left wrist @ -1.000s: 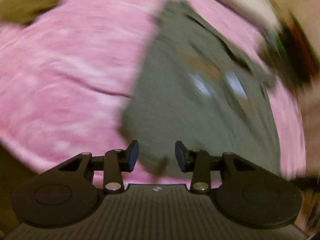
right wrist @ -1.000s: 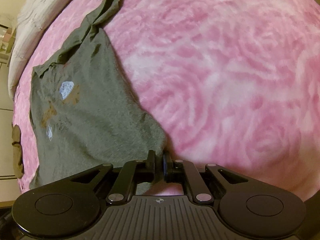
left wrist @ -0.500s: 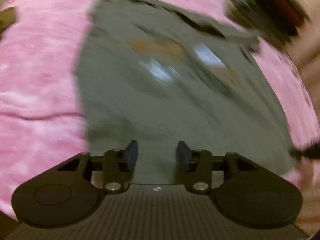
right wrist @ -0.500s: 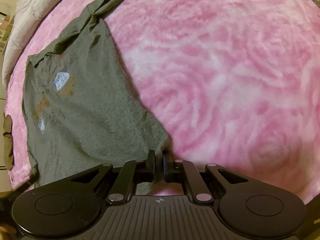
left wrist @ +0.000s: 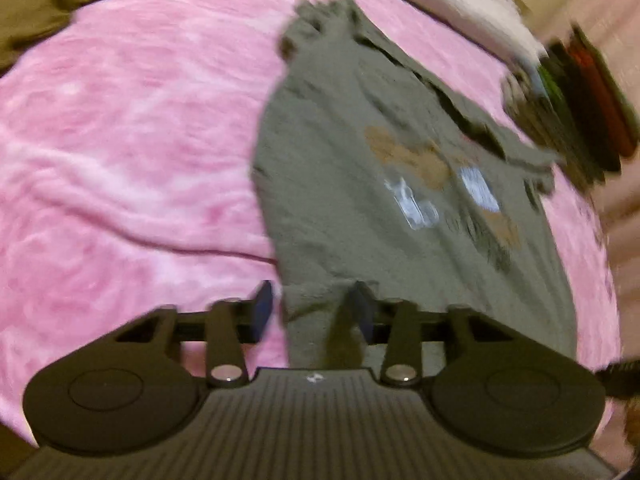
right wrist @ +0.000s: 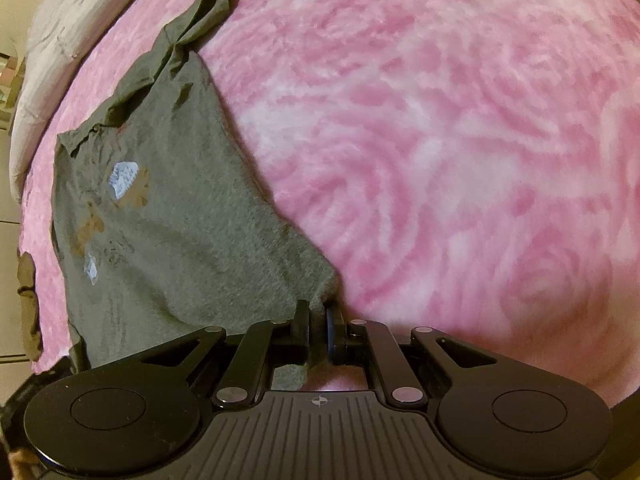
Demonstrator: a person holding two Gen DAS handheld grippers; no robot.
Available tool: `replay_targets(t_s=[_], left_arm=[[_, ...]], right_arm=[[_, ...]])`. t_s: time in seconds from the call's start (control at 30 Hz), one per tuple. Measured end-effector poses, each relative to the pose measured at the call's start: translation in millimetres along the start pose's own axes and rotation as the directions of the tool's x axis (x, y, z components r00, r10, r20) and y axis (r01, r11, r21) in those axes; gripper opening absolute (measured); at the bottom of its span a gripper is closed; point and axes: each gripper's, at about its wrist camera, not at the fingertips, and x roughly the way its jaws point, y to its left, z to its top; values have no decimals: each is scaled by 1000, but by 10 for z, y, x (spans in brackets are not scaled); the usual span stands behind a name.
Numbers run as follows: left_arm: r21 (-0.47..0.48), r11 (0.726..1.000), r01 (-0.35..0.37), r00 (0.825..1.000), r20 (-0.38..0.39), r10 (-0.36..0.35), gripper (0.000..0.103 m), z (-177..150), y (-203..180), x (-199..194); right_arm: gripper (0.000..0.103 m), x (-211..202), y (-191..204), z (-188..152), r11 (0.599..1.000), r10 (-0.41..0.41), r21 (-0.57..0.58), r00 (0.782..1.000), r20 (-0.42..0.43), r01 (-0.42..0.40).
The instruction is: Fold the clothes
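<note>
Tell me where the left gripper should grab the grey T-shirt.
Its near hem corner, from the hem side: the grey T-shirt lies flat, so only an edge offers bite. The left gripper is closing its jaws around that corner; the right gripper pinches the other.

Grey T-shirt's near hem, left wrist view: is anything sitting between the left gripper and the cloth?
Nothing visible is in the way. The left gripper is at the hem of the grey T-shirt, its jaws closing with a corner of cloth between them. Around that corner lies only the pink blanket.
</note>
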Motion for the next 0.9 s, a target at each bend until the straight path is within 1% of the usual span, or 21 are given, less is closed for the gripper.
replay_targets(t_s=[0.07,0.1,0.13,0.23,0.3,0.4,0.47,0.5,0.53,0.57,0.6,0.67,0.7,0.77,0.8,0.83,0.87,0.9], left_arm=[[41,999,-16,1000,15,15,4,-35,-30,-99],[45,999,-28,999,37,27,4,-48,-2,-216],[36,998,-42,998,58,40,4,-60,42,-347],[-51,994,-94,990,105,99,4,-127,272,-779],[-101,986,-134,983,110,145,4,-177,428,-991],[-110,980,-166,982,69,174,4,-238,511,-1092],[-106,979,-177,983,30,181,4,-283,521,-1057],[-116,977,-181,983,8,183,4,-300,525,-1015],[-136,975,-177,984,-6,177,4,-307,529,-984],[-151,974,-169,986,-7,169,3,-301,536,-987],[-157,975,-156,987,8,159,3,-281,547,-1029],[-170,977,-130,990,38,138,3,-241,570,-1115],[-174,977,-127,990,40,135,3,-232,590,-1127],[-164,975,-150,988,-3,152,3,-259,639,-1039],[-132,976,-174,984,-48,170,4,-297,642,-928],[-87,974,-207,976,-92,199,4,-340,624,-814],[-26,969,-247,961,-136,242,5,-388,581,-697],[38,958,-284,942,-177,286,5,-436,538,-580]], right_arm=[[4,-28,7,0,1000,5,-9,1000,-4,-5],[4,-50,18,-1,1000,8,-19,1000,-6,-8],[4,-80,33,-4,1000,14,-28,1000,-6,-14],[4,-177,63,-12,999,28,-44,1000,-8,-29],[4,-237,83,-22,998,42,-45,999,-10,-42],[3,-298,125,-45,997,54,-49,998,-22,-55],[3,-301,131,-61,998,38,-45,999,-33,-40],[1,-294,122,-68,999,27,-37,999,-40,-28],[0,-282,100,-72,1000,17,-21,999,-50,-18],[0,-289,90,-72,1000,15,-9,998,-53,-16],[0,-332,102,-61,1000,27,-6,999,-43,-27],[0,-426,156,-30,999,40,-28,999,-24,-41],[0,-440,170,-19,999,35,-39,999,-27,-36],[0,-393,138,-16,999,17,-36,999,-42,-18],[0,-341,108,-24,999,4,-32,998,-55,-6],[1,-261,83,-45,999,-19,-40,997,-77,15],[1,-171,77,-76,997,-52,-57,994,-101,47],[7,-115,83,-101,995,-80,-68,990,-116,73]])
